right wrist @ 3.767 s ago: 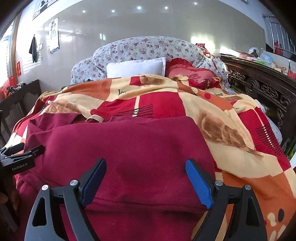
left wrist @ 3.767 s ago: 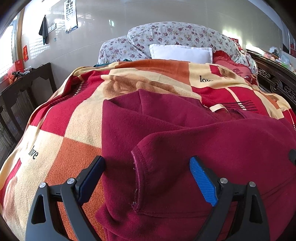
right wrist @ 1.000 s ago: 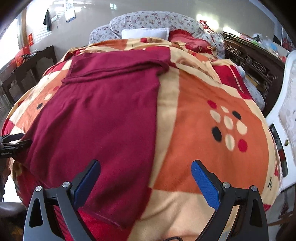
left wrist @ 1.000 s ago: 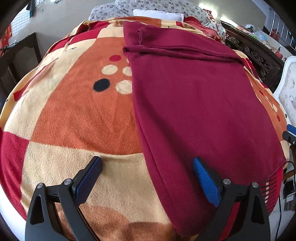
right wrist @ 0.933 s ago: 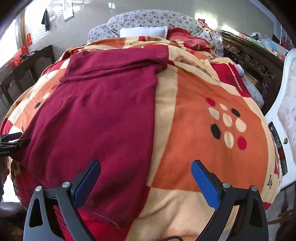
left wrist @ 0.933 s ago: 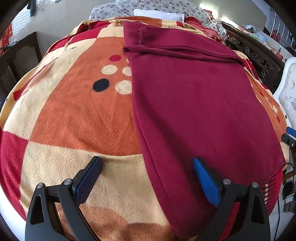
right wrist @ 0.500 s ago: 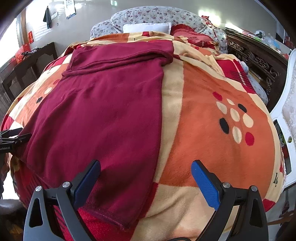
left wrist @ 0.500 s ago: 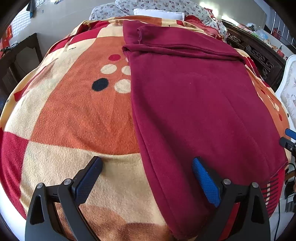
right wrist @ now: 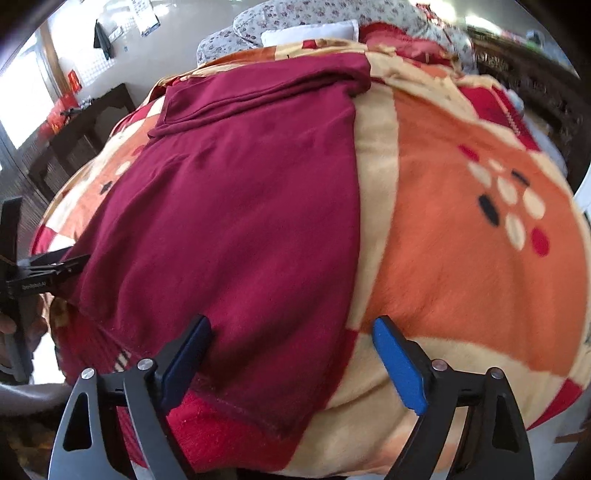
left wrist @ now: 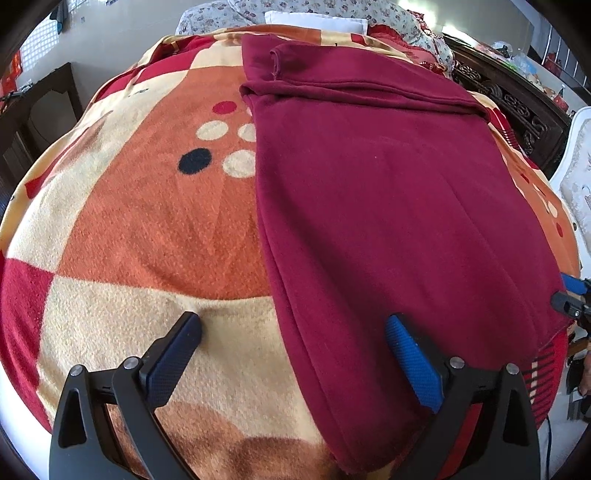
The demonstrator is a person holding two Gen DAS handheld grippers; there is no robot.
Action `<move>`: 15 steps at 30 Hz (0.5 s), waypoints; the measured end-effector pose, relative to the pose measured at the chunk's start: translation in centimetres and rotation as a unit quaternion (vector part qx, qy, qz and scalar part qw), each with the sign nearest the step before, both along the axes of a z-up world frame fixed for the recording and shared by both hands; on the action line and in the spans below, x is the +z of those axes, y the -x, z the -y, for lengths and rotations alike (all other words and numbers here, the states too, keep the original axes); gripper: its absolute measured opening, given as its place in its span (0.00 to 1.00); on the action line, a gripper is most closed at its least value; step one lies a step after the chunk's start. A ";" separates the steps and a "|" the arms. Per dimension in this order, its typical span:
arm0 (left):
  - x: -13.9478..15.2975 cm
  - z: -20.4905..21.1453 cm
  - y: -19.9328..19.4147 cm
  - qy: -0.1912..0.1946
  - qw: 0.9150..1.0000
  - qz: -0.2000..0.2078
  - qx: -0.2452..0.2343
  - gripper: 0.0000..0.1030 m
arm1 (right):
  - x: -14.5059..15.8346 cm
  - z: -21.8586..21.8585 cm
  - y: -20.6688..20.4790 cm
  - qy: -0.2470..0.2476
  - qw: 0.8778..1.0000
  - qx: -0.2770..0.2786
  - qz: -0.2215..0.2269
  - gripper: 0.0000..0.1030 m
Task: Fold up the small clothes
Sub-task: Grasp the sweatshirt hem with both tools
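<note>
A dark red garment (left wrist: pixel 388 206) lies flat along the bed, its far end folded over in a band near the pillows; it also shows in the right wrist view (right wrist: pixel 240 206). My left gripper (left wrist: pixel 293 343) is open and empty, jaws wide, above the garment's near left corner. My right gripper (right wrist: pixel 291 343) is open and empty above the near right corner and hem. The left gripper's side shows at the left edge of the right wrist view (right wrist: pixel 44 269). The right gripper's tip shows at the right edge of the left wrist view (left wrist: pixel 570 295).
An orange, cream and red blanket (left wrist: pixel 147 221) covers the bed. A white pillow (left wrist: pixel 314 20) and floral cushions (right wrist: pixel 314 14) lie at the head. A dark carved bed frame (left wrist: pixel 517 107) runs along the right. Dark wooden furniture (right wrist: pixel 81 122) stands on the left.
Both grippers have pulled back from the pillow end to the near end of the bed, staying open. In the last half second the right gripper shifted right and closer to the hem.
</note>
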State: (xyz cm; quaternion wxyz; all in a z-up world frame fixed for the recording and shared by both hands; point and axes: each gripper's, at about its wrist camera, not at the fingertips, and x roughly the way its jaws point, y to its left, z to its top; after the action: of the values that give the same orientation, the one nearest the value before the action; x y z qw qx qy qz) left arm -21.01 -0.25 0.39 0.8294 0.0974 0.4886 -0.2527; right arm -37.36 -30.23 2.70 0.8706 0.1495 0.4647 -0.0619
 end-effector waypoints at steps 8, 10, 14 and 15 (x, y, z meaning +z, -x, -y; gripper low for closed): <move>-0.1 0.1 0.0 0.003 1.000 -0.010 -0.014 0.99 | 0.0 -0.2 0.0 -0.015 0.999 0.032 0.030 0.56; 0.0 0.0 0.1 0.006 1.000 -0.015 -0.025 0.99 | 0.1 0.3 0.1 -0.027 0.999 0.028 0.037 0.48; 0.2 -0.2 0.2 0.015 0.999 -0.025 -0.040 0.93 | 0.2 1.7 0.6 -0.062 0.997 0.021 0.050 0.27; 0.3 -0.3 0.3 0.016 0.999 -0.023 -0.040 0.87 | 0.3 1.9 0.6 -0.068 0.996 0.022 0.053 0.22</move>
State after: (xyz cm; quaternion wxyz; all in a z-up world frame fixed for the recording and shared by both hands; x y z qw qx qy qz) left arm -21.28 0.05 0.74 0.8084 0.0982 0.4994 -0.2957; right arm -37.94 -32.11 3.00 0.8830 0.2009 0.4242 -0.0030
